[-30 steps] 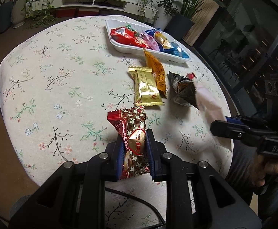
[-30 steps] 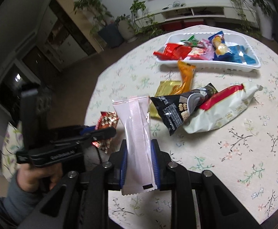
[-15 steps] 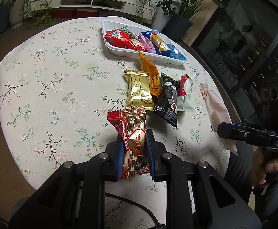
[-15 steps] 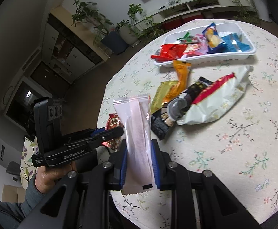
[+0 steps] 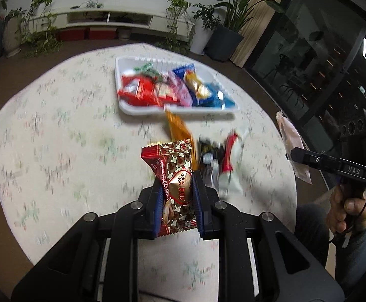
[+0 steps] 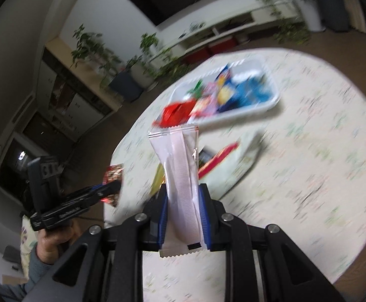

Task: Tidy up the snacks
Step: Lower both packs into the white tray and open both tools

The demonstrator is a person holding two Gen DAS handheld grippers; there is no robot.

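My left gripper [image 5: 176, 183] is shut on a red and gold patterned snack packet [image 5: 174, 176], held above the near part of the round table. My right gripper [image 6: 183, 196] is shut on a long pale pink packet [image 6: 180, 173], also lifted off the table. A white tray [image 5: 125, 105] full of red, pink, blue and yellow snacks stands at the far side of the table; the right wrist view shows the tray [image 6: 268, 105] too. Between tray and grippers lie an orange packet [image 5: 177, 125], a black packet [image 5: 208, 151] and a white and red bag [image 5: 230, 166]. The picture is blurred.
The table wears a floral cloth [image 5: 57, 138] with bare room on its left half. A person's hand [image 5: 343, 201] holds the right gripper at the table's right edge. Plants [image 5: 223, 20], a low white shelf [image 5: 107, 17] and a dark glass cabinet [image 5: 308, 58] stand behind.
Both grippers have risen and moved toward the tray with their packets. The tray now sits nearer the middle of each view, and the gold packet is hidden behind the held red one.
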